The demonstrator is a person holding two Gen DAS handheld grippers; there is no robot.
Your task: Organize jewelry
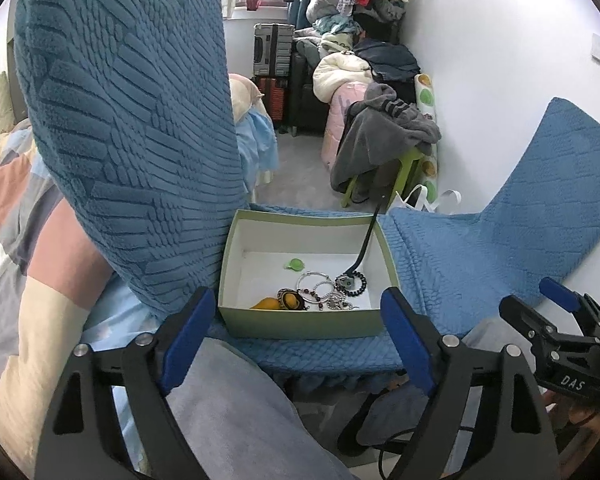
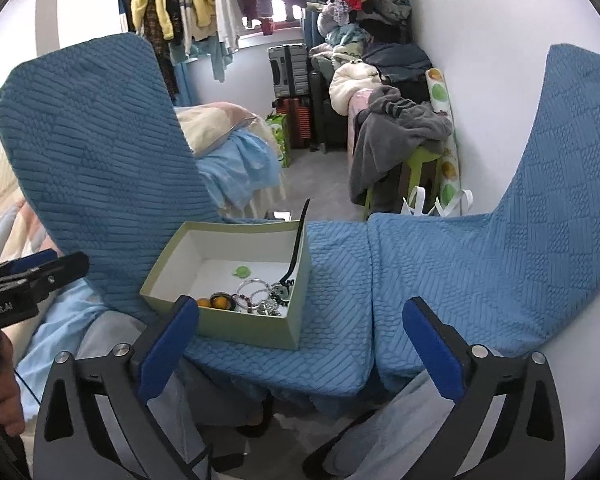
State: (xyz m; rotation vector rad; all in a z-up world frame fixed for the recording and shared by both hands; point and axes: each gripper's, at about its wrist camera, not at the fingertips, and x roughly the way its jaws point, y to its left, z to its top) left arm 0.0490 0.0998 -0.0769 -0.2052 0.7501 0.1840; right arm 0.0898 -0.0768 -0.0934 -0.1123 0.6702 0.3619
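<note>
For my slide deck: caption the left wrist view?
Open left hand-held gripper faces a green box of jewelry on blue cushions.

A cluttered home bedroom: hanging clothes [image 2: 204,4] ahead, stacked suitcases [image 2: 290,80] beyond, a quilted bed [image 1: 16,240] to the left.

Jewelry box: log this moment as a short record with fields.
container: open green box with white interior, on a blue-covered seat
contents: silver bangles, dark bead bracelet, amber pieces, small green piece
sticking out: black strap over the far right rim
left gripper: open, empty, short of the box
right gripper: open, empty, short of the box
</note>
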